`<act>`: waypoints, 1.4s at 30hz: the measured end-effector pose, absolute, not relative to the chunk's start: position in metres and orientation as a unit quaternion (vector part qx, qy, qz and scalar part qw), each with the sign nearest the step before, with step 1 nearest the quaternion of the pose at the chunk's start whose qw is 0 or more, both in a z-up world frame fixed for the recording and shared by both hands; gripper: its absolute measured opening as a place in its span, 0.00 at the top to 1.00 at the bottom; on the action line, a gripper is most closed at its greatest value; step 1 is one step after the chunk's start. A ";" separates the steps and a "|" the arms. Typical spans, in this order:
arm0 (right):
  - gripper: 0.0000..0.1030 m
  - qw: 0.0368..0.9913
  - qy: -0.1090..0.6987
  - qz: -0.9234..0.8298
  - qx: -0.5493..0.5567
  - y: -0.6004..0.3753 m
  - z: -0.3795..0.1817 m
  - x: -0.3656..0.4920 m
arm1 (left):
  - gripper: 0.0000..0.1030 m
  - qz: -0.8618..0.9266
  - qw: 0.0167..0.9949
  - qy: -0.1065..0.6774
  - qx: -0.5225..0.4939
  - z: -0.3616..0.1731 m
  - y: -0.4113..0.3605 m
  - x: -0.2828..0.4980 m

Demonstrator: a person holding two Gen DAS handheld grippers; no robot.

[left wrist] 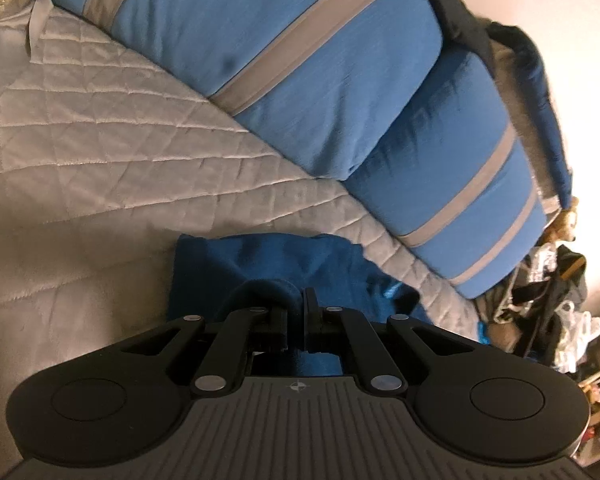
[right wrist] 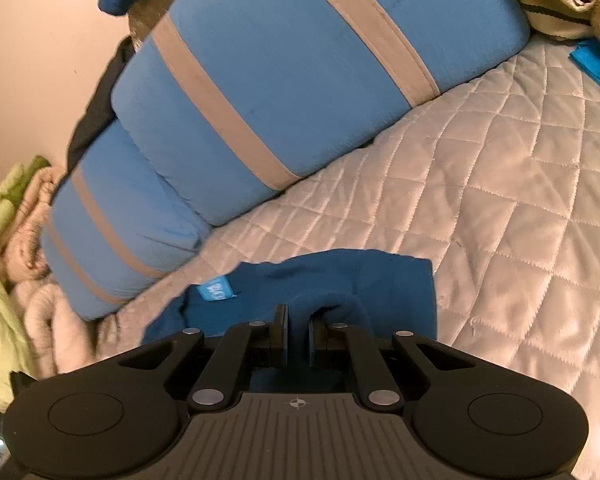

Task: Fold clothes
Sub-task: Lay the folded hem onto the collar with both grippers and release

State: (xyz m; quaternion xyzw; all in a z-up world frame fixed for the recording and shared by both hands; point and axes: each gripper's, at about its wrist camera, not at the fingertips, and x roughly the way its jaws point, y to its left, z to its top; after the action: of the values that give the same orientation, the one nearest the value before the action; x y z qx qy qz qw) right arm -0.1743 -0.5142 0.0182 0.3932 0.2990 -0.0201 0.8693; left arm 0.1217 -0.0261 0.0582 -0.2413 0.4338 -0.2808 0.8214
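A dark blue garment (left wrist: pixel 260 260) hangs in front of my left gripper (left wrist: pixel 298 304), whose fingers are shut on a bunched fold of its cloth. The same dark blue garment (right wrist: pixel 340 276) shows in the right wrist view, with a light blue label (right wrist: pixel 217 291) near its left edge. My right gripper (right wrist: pixel 298 320) is shut on another fold of it. The cloth spreads just above the quilted bed cover (left wrist: pixel 100 140) (right wrist: pixel 500 200). The part of the garment below the grippers is hidden.
Two blue cushions with grey stripes (left wrist: pixel 280 60) (right wrist: pixel 280 80) lie along the wall side of the bed. Green and beige laundry (right wrist: pixel 4 248) is piled at the left. A bright blue cloth (right wrist: pixel 598 64) lies at the far right. Clutter (left wrist: pixel 548 312) stands beyond the bed's end.
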 end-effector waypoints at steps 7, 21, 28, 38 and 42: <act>0.61 0.851 0.315 -0.029 0.420 -0.517 -0.001 -0.163 | 0.86 -0.249 0.786 0.471 -0.315 0.026 -0.017 0.131; 0.32 0.836 0.367 0.009 0.407 -0.496 0.002 -0.199 | 0.67 -0.281 0.764 0.503 -0.291 0.035 -0.009 0.090; 0.73 0.828 0.382 0.015 0.410 -0.489 0.001 -0.202 | 0.95 -0.309 0.762 0.513 -0.247 0.049 -0.019 0.091; 0.86 0.820 0.305 0.032 0.483 -0.524 0.020 -0.158 | 0.93 -0.266 0.774 0.417 -0.395 0.063 -0.021 0.154; 0.40 0.854 0.226 -0.025 0.469 -0.536 0.034 -0.128 | 0.29 -0.209 0.785 0.375 -0.446 0.062 -0.027 0.172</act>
State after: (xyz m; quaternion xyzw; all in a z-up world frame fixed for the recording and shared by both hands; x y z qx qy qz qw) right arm -0.1283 -0.5358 0.0344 0.4687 0.2262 -0.0251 0.8536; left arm 0.1722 -0.0265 0.0618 -0.4464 0.3750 -0.2092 0.7851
